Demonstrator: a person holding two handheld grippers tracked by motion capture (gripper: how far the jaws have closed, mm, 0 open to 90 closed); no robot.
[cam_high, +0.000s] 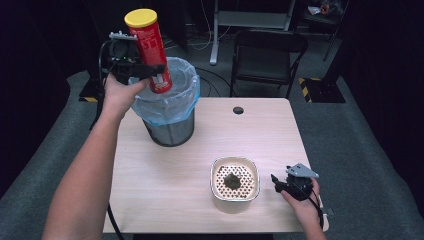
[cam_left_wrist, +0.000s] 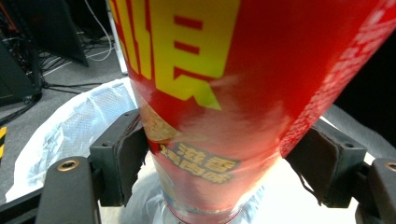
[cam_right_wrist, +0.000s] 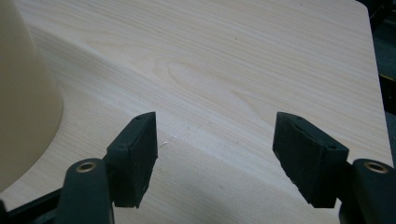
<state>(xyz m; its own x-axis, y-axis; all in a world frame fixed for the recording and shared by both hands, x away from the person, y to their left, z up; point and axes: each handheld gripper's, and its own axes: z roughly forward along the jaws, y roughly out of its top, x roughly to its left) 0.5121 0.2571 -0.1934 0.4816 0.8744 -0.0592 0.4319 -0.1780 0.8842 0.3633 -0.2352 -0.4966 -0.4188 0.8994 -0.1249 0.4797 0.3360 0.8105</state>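
Holding the red canister (cam_high: 148, 50) clamped upright above the lined bin (cam_high: 170, 107) at far left, the left claw (cam_high: 137, 70) has release remaining; the right claw (cam_high: 290, 186) rests apart, empty, beside the perforated tub (cam_high: 235, 182) on the tabletop (cam_high: 165, 175)

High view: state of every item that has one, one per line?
Red can: yellow lid on, near upright, held above the bin.
Left tongs: shut on the can's lower part.
Right tongs: open, nothing between them, low at the table, beside the container.
Bin: upright, open, lined with a clear bag.
Beige container: uncovered, perforated insert with a dark clump on it.
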